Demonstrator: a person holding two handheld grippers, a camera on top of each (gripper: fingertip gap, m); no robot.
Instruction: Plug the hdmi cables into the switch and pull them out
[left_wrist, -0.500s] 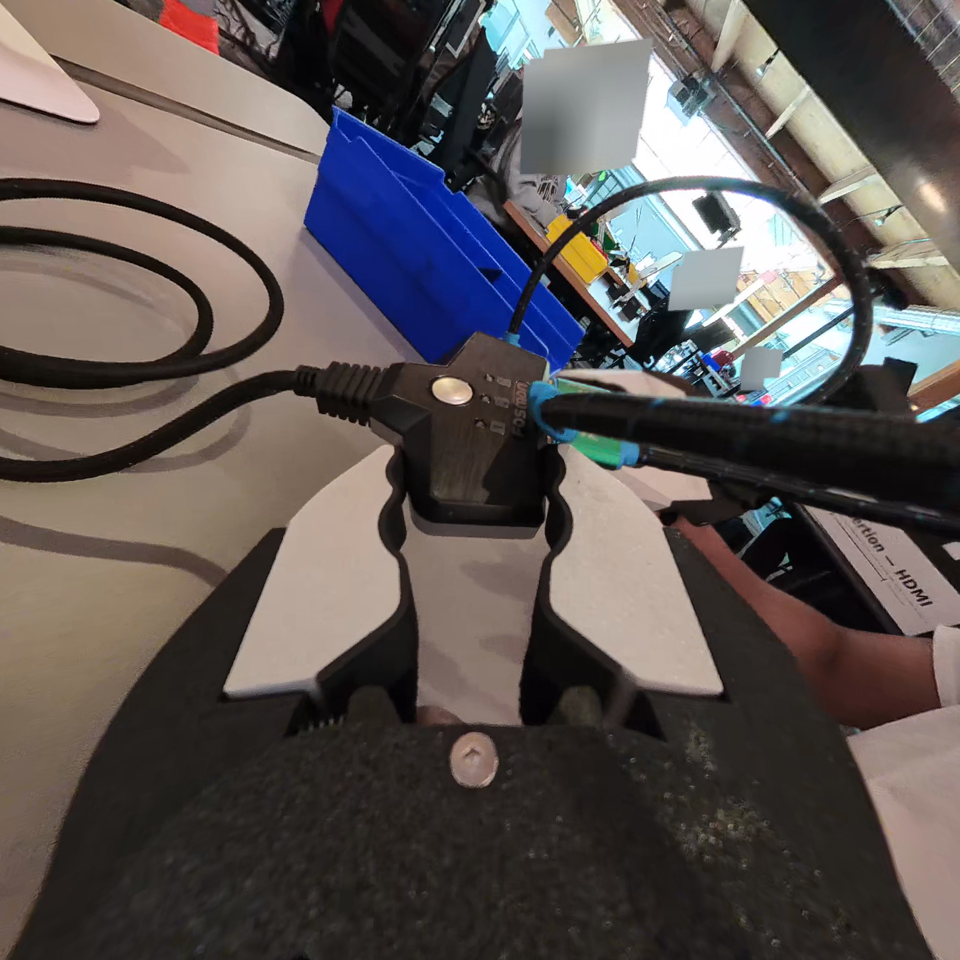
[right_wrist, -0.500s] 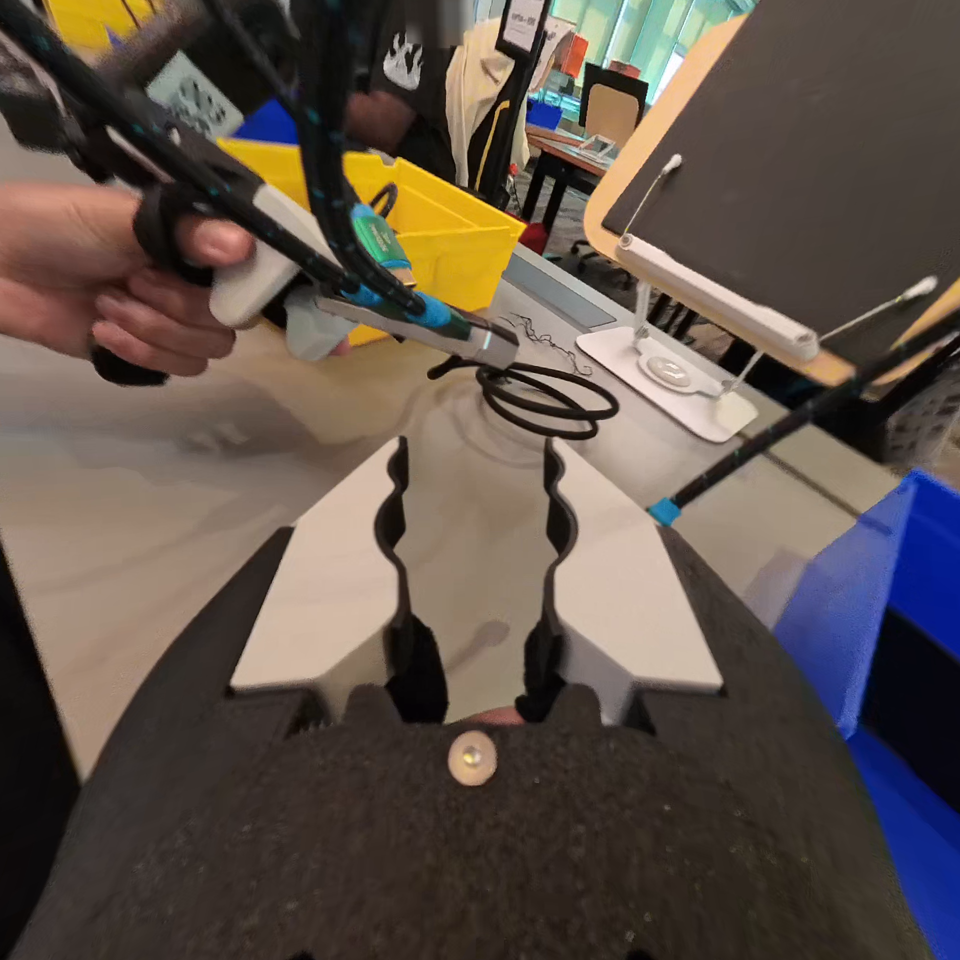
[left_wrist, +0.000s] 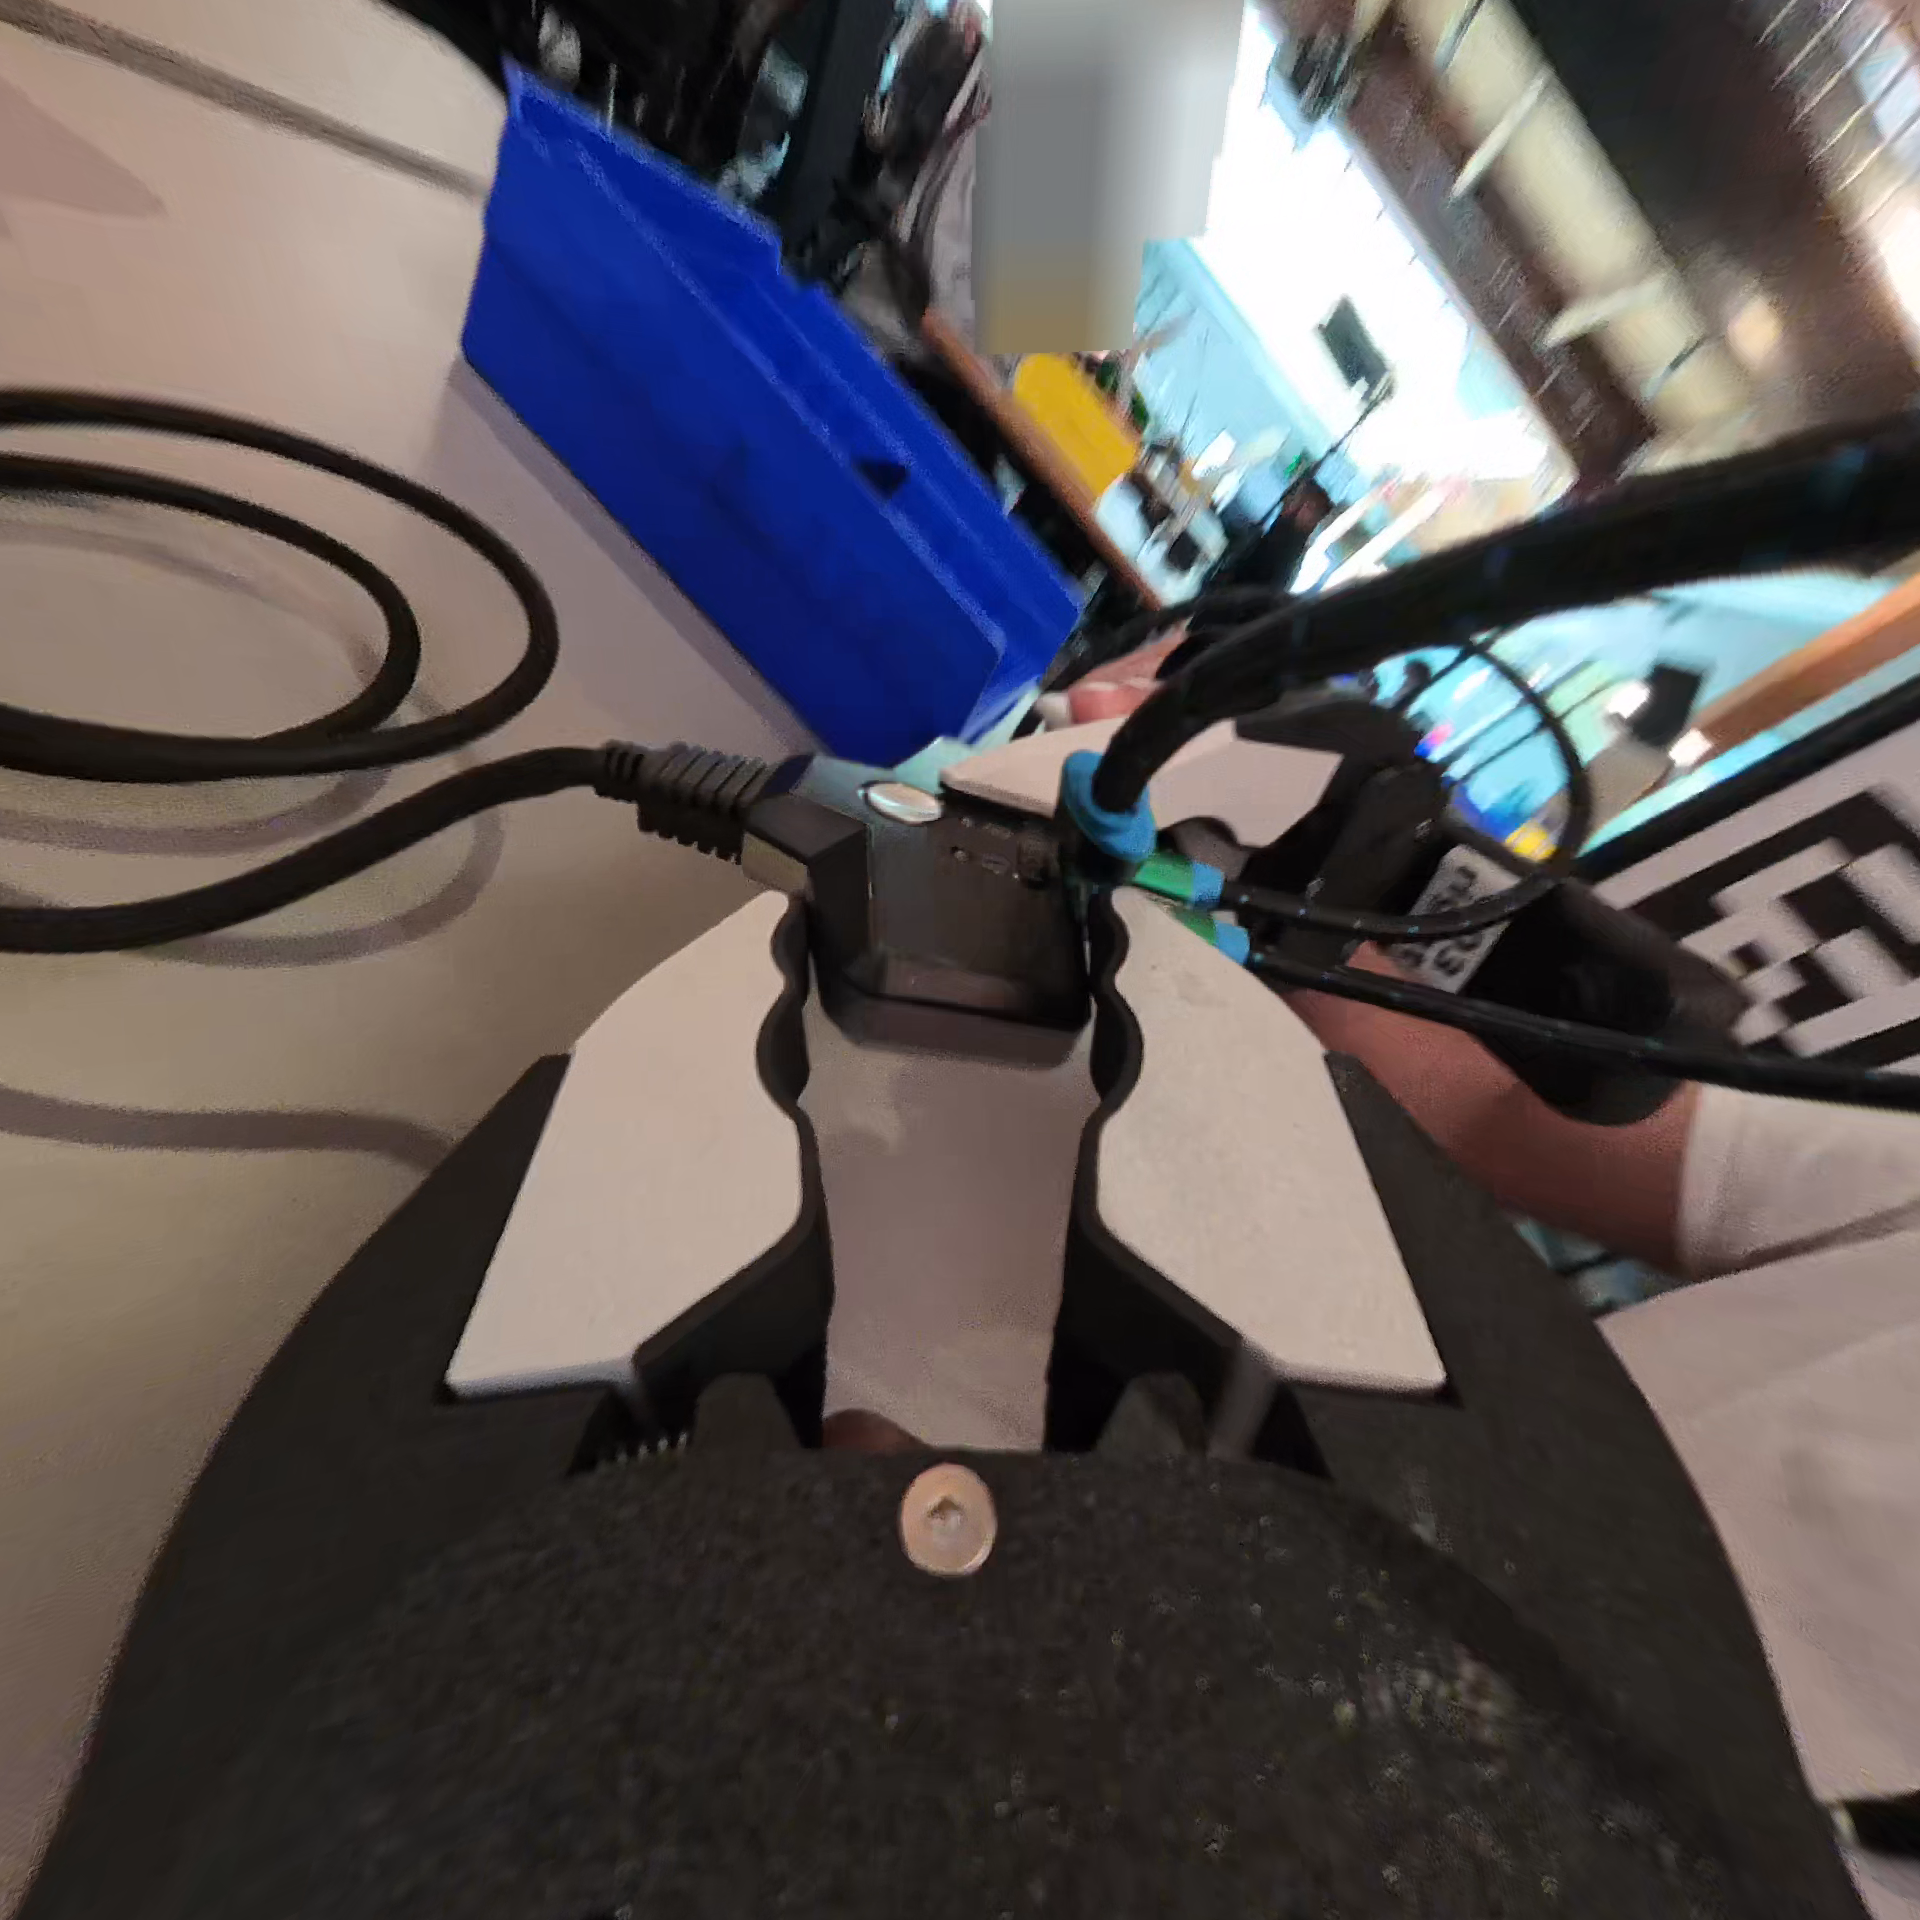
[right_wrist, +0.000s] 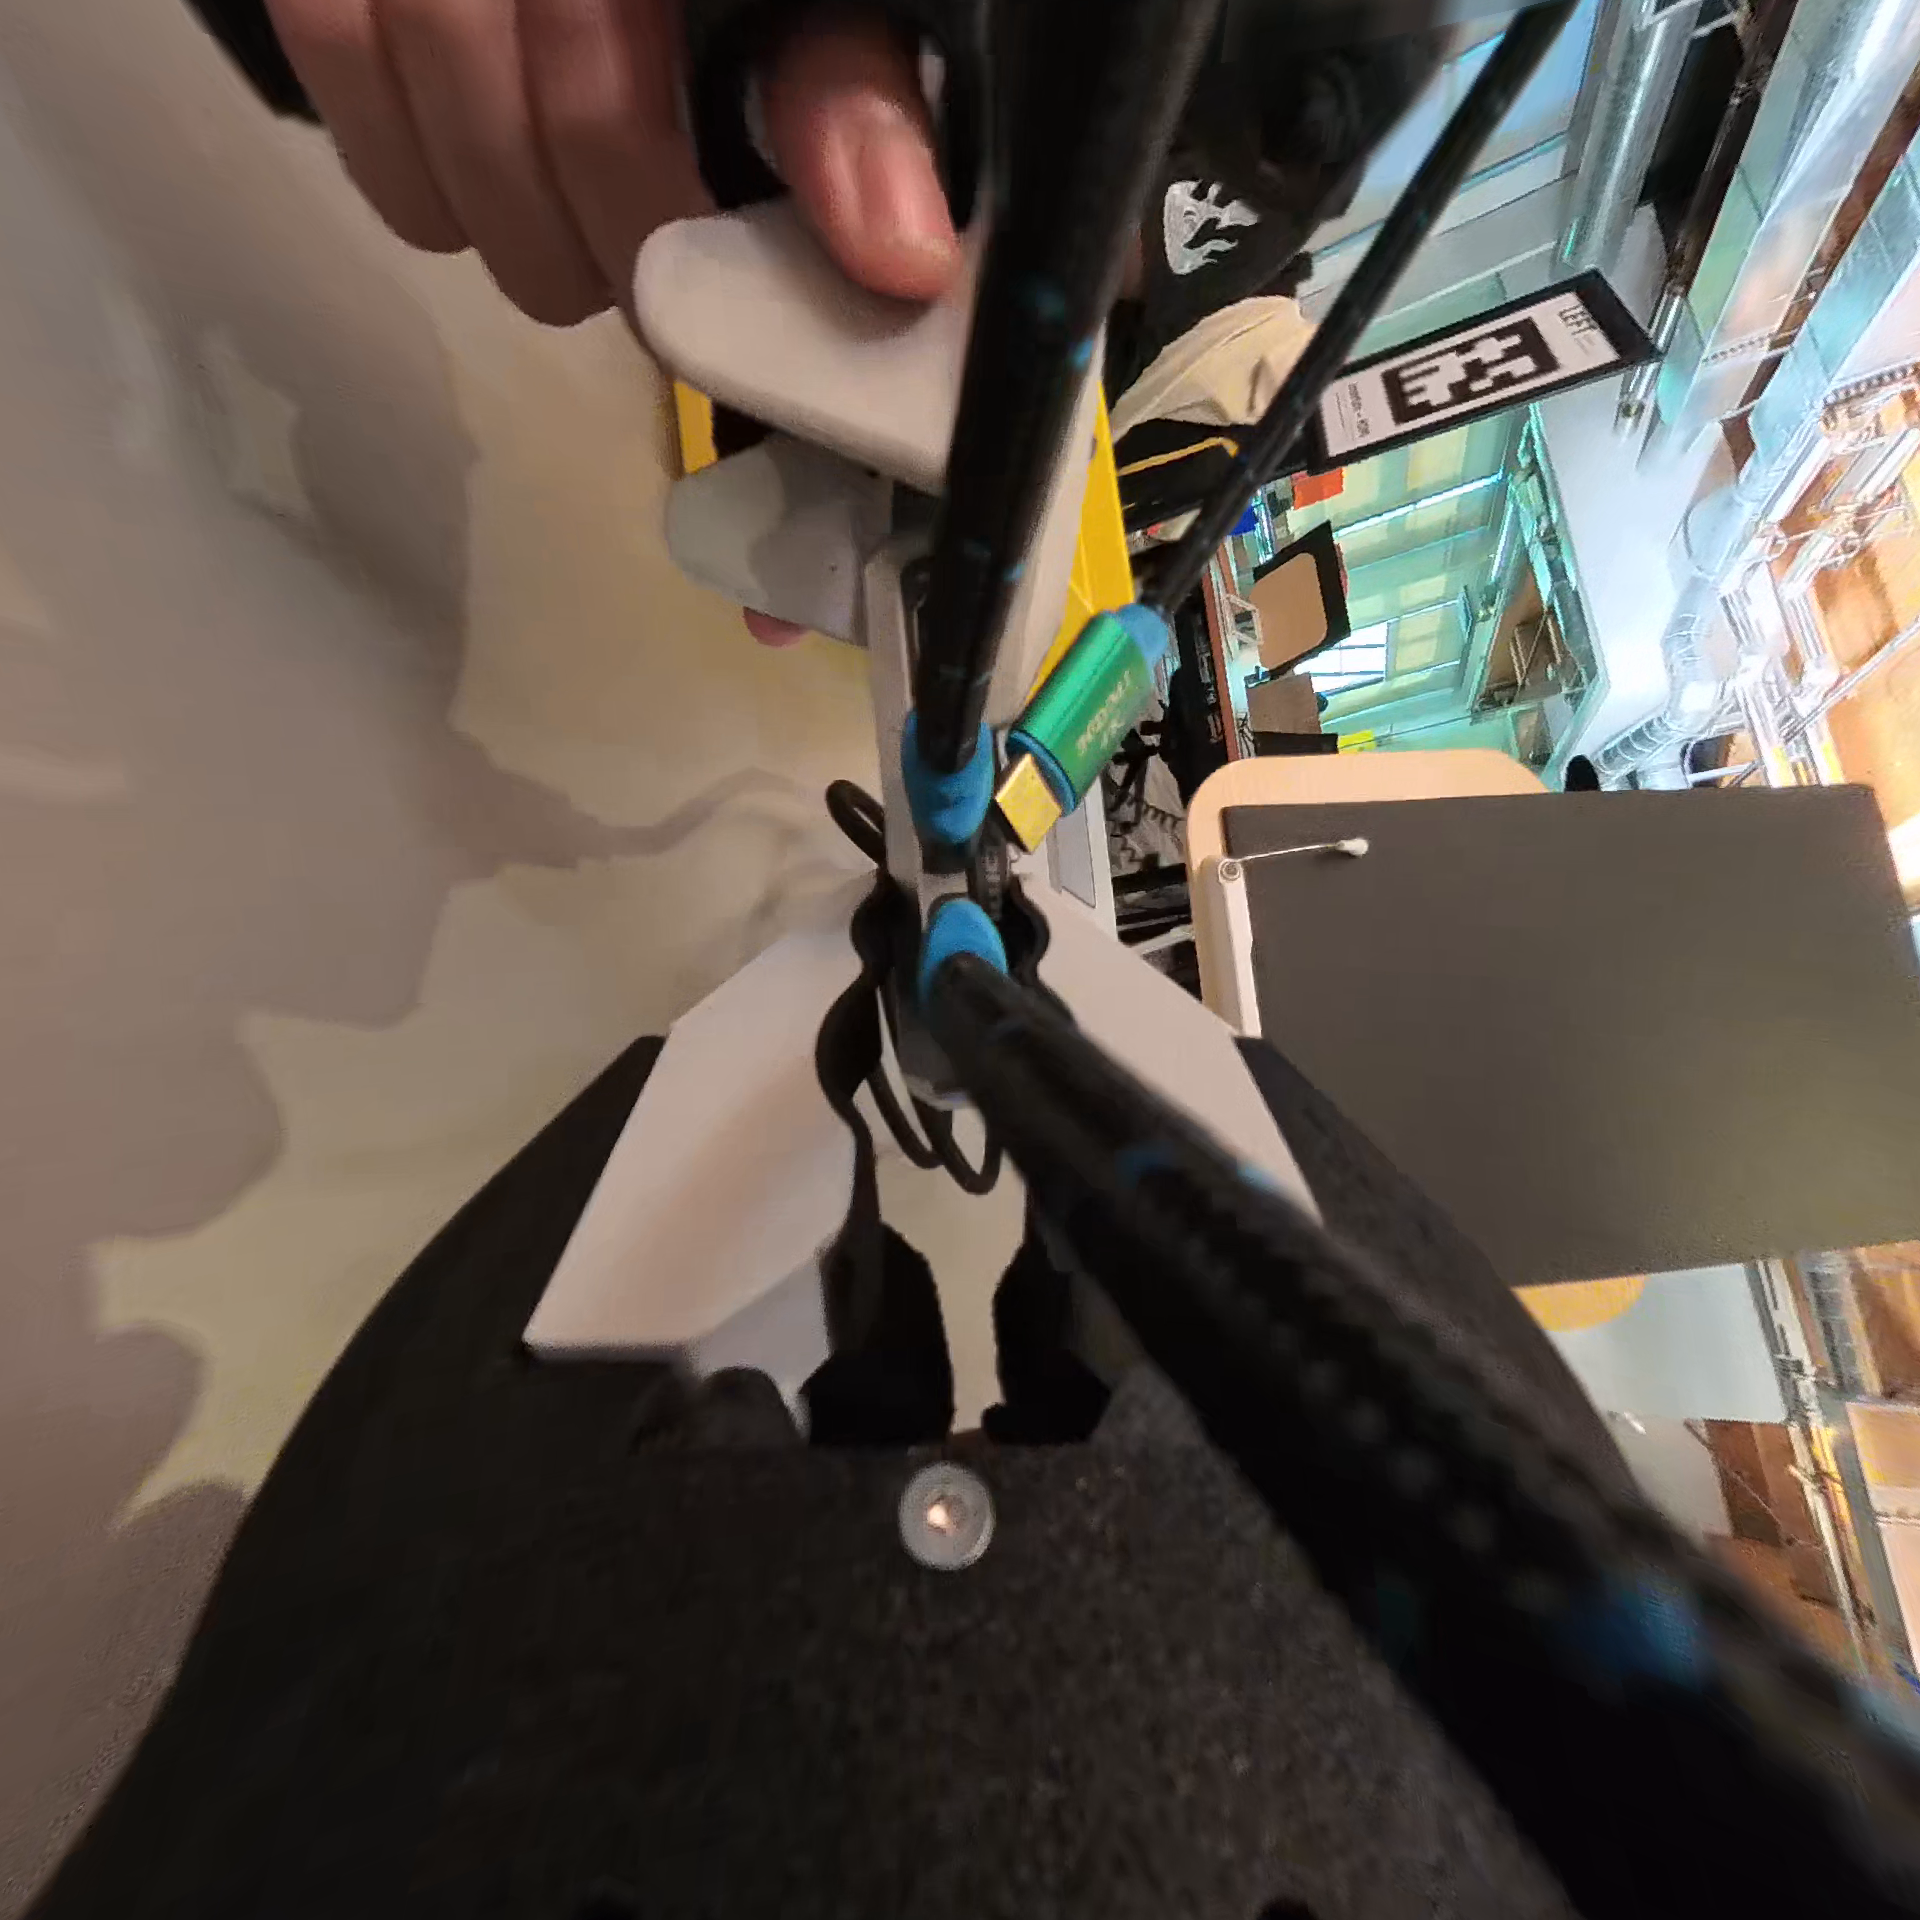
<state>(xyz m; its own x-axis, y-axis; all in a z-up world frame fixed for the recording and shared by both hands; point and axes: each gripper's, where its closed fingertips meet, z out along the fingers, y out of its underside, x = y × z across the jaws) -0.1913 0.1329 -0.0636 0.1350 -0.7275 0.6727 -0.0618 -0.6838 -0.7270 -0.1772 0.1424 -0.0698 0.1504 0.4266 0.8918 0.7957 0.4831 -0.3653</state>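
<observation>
Two braided cables (left_wrist: 1558, 561), boxy switch (left_wrist: 956, 904)

Blue bin (left_wrist: 748, 499) on table (left_wrist: 208, 1039), far side. Yellow bin (left_wrist: 1070, 426) blurred in background. Dark board with pale wooden edge (right_wrist: 1558, 1029) at right.

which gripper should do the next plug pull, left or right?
Right, probably. The left gripper is shut on the switch, bracing it. The right gripper is already at the blue-collared plug; how firmly its fingers grip it is unclear.
</observation>
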